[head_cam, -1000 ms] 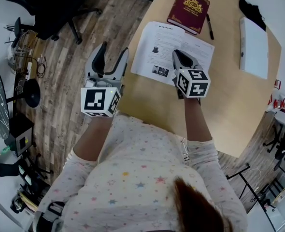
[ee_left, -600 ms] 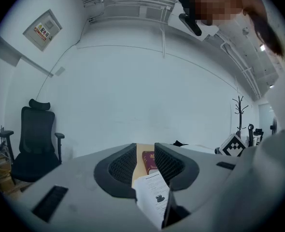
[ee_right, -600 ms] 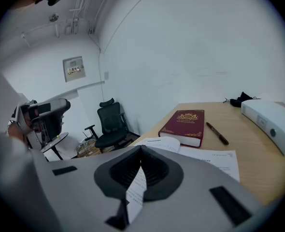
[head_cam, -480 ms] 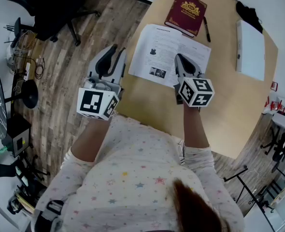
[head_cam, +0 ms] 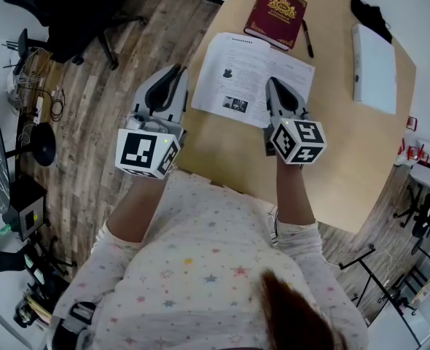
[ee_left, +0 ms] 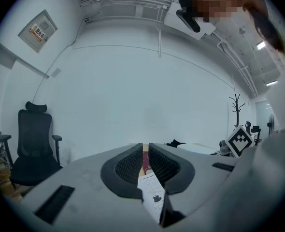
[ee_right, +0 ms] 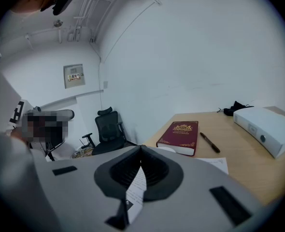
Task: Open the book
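Pale wood makes up the surface (head_cam: 346, 166), on which a thin book (head_cam: 237, 64) is laid open, its printed pages facing up near the left edge. The left claw (head_cam: 173, 75) is held at that edge, partly over the plank floor (head_cam: 91, 122) and just beside the left page. Its pads (ee_left: 128, 166) are drawn almost together with only a narrow slit left, and nothing is gripped: a strip of page and a maroon cover are merely seen through the slit. The right claw (head_cam: 275, 86) is held over the right page, and its pads (ee_right: 157, 170) are closed tip to tip on nothing, with page showing below them. Beyond the open pages a closed maroon book (head_cam: 275, 17) is seen with a pen (head_cam: 307, 39) just beside it, and a white box (head_cam: 375, 68) is set well apart to the right
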Available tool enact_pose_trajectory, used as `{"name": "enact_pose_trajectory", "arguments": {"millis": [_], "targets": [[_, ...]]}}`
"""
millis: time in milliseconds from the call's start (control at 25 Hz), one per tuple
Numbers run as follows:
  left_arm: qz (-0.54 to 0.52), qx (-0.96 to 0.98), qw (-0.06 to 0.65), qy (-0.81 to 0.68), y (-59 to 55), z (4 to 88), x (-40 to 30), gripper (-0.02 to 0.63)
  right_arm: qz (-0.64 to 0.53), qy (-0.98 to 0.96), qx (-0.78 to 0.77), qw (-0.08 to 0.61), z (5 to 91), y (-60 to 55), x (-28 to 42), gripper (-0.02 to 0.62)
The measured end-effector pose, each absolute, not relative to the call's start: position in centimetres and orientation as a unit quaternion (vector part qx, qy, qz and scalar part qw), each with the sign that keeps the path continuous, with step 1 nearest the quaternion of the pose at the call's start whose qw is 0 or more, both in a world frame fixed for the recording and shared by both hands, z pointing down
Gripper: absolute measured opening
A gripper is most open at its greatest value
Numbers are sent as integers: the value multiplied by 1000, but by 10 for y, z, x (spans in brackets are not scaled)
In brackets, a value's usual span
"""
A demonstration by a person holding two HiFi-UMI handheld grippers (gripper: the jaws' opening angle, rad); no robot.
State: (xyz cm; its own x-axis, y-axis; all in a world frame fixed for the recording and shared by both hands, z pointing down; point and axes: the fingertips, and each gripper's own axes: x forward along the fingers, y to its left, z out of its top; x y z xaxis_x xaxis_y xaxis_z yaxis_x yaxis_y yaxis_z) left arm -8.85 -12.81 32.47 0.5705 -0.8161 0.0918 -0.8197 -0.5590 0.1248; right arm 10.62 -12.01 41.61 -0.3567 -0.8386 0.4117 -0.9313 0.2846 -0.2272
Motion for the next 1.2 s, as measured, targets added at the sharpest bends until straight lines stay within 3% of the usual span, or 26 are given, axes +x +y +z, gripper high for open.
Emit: {"name": "enact_pose_trajectory", "arguments": {"millis": [1200], "targets": [[27,898,62,-435,-119,309,-78,31,145,-778,610,28,322,-98,124,2]]}}
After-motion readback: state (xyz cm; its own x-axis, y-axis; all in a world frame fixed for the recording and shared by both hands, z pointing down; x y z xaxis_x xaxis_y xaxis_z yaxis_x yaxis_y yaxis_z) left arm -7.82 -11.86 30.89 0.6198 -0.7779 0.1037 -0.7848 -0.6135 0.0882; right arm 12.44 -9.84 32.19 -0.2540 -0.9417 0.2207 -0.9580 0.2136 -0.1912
